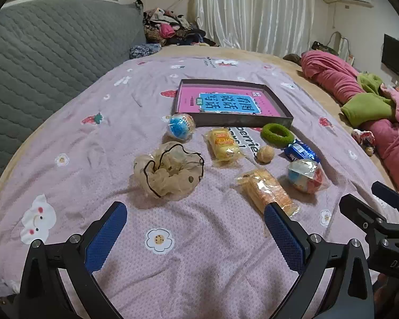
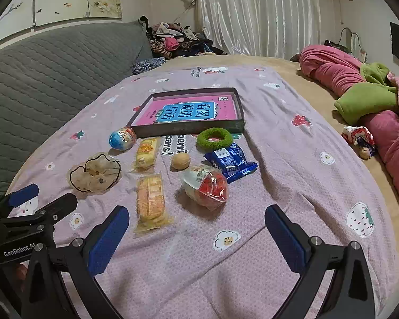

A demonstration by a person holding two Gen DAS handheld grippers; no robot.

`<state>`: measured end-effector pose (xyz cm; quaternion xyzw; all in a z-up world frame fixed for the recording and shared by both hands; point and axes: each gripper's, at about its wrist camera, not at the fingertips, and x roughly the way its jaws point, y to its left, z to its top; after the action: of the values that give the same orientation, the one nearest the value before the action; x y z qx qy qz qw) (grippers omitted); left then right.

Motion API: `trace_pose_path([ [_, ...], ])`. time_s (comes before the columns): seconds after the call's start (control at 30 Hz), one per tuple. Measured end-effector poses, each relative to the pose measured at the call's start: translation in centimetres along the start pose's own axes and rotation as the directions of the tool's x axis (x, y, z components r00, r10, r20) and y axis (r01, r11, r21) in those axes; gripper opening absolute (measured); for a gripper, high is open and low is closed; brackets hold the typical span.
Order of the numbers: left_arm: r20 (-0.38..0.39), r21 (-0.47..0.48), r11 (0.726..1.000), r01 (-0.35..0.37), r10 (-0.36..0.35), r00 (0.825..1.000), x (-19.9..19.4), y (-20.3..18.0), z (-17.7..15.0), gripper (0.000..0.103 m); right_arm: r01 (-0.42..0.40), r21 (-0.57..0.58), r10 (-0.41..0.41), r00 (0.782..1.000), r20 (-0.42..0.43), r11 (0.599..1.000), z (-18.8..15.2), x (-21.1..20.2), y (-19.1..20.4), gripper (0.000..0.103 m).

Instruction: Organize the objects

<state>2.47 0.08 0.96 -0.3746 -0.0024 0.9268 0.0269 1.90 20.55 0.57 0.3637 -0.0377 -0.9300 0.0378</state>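
A: Surface? Claws?
B: Lilac patterned bedspread point(image 1: 199, 252) on a bed, white curtains point(image 1: 252, 8) behind. Left claw point(image 1: 195, 228) and right claw point(image 2: 196, 232) both spread, empty.
A: The things?
B: Snacks beside the shallow dark cardboard tray point(image 2: 191, 129); the blue foil packet point(image 1: 300, 152) is partly hidden.

The bedspread point(image 2: 279, 159) is matt woven cloth; the snack packets point(image 2: 150, 199) and blue wrapper point(image 2: 230, 161) are glossy, crinkly plastic film, the beige scrunchie point(image 1: 167, 171) sheer gauze, the green ring point(image 2: 214, 138) fuzzy, the tray point(image 2: 188, 129) matt cardboard
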Motion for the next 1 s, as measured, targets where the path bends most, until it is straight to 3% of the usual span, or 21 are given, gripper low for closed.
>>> trace_pose_path([
  [1.0, 0.006, -0.009, 0.999, 0.043, -0.043, 0.999, -0.95, 0.18, 0.35, 0.103, -0.019, -0.004, 0.019, 1.0, 0.024, 1.0, 0.36, -1.0, 0.27, 0.103],
])
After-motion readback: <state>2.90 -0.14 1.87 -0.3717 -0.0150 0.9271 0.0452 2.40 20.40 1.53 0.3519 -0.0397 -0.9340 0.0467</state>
